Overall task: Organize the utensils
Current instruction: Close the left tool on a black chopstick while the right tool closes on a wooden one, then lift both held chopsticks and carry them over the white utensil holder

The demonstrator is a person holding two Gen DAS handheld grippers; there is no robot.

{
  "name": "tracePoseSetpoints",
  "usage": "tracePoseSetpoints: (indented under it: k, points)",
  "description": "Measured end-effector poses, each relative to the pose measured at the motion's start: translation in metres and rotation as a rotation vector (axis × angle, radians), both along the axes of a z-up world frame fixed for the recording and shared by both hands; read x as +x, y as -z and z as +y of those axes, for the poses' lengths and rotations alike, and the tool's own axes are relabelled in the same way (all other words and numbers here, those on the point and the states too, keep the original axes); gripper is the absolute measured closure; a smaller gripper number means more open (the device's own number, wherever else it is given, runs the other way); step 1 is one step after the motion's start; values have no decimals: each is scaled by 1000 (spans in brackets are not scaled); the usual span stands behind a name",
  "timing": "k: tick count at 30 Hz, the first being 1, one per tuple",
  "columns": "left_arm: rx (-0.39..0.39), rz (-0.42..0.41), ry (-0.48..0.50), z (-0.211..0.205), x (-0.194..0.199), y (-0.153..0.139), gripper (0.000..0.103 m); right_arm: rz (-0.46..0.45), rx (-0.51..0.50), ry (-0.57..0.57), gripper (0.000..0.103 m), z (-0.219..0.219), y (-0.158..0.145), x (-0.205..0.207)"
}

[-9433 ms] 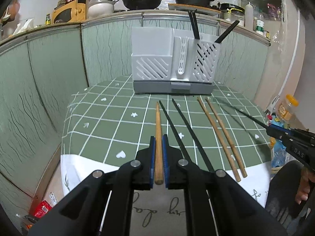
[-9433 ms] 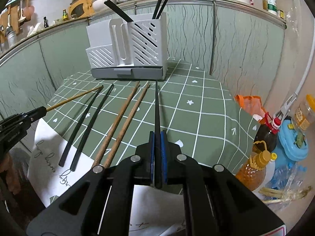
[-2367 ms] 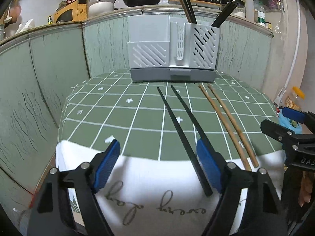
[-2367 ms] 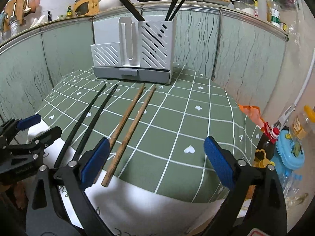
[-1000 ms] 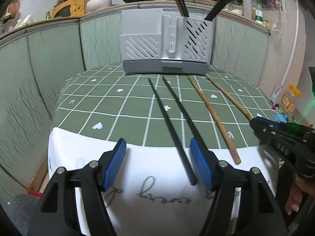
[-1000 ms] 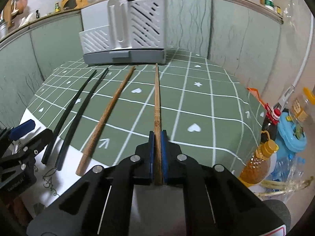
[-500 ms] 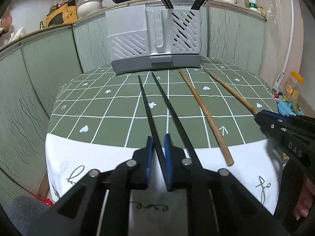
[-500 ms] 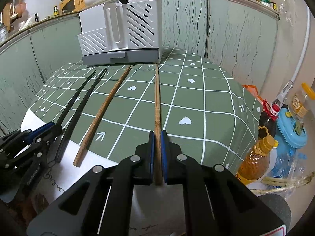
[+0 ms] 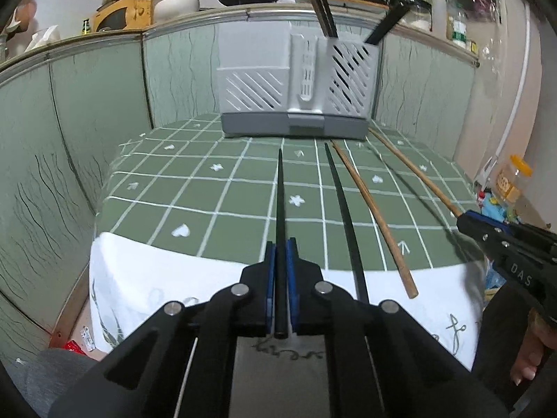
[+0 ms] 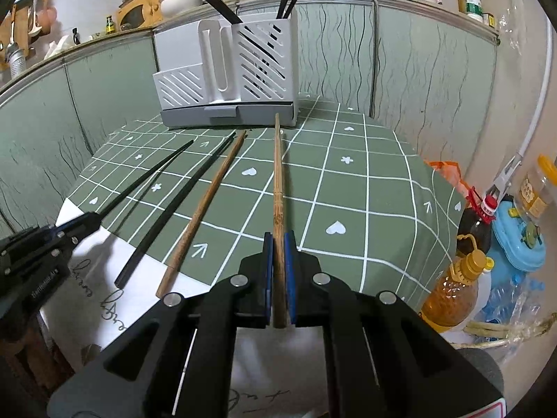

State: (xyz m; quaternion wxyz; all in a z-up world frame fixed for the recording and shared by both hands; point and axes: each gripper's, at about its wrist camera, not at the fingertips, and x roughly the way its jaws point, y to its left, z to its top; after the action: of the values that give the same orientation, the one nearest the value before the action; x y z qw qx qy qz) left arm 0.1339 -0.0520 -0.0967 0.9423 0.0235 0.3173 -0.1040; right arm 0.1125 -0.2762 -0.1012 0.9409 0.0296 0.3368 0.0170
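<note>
My left gripper (image 9: 280,247) is shut on a black chopstick (image 9: 280,191), which points toward the grey utensil holder (image 9: 296,94) and hangs just above the table. A second black chopstick (image 9: 343,209) and a brown wooden chopstick (image 9: 374,216) lie on the green checked cloth. My right gripper (image 10: 278,240) is shut on a bamboo chopstick (image 10: 277,174), also aimed at the holder (image 10: 226,80). Each gripper shows in the other's view: the right gripper (image 9: 463,217) and the left gripper (image 10: 94,217). The holder's slotted compartment has several dark utensils standing in it.
Green panel walls close in the table at the back and left. An oil bottle (image 10: 452,289), a dark bottle (image 10: 477,219) and a blue container (image 10: 518,240) stand beyond the table's right edge. A white cloth (image 9: 139,278) hangs over the near edge.
The left jaws went from wide open to shut on the left black chopstick and raised it off the cloth. The right gripper kept its hold on the bamboo chopstick, nearly still.
</note>
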Motion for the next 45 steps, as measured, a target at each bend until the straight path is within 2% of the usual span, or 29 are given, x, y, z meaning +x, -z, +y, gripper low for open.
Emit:
tracePoseSetpoints:
  k: [14, 27, 40, 45]
  points:
    - [-80, -78, 21, 28, 1, -58, 95, -82, 16, -23, 96, -12, -52, -9]
    - [-91, -149, 57, 43, 9, -117, 95, -217, 13, -21, 96, -24, -120, -5]
    - [-101, -176, 103, 45, 15, -147, 95, -249, 8, -66, 97, -21, -148, 2]
    - [-103, -186, 124, 43, 21, -158, 95, -249, 46, -79, 97, -26, -156, 8]
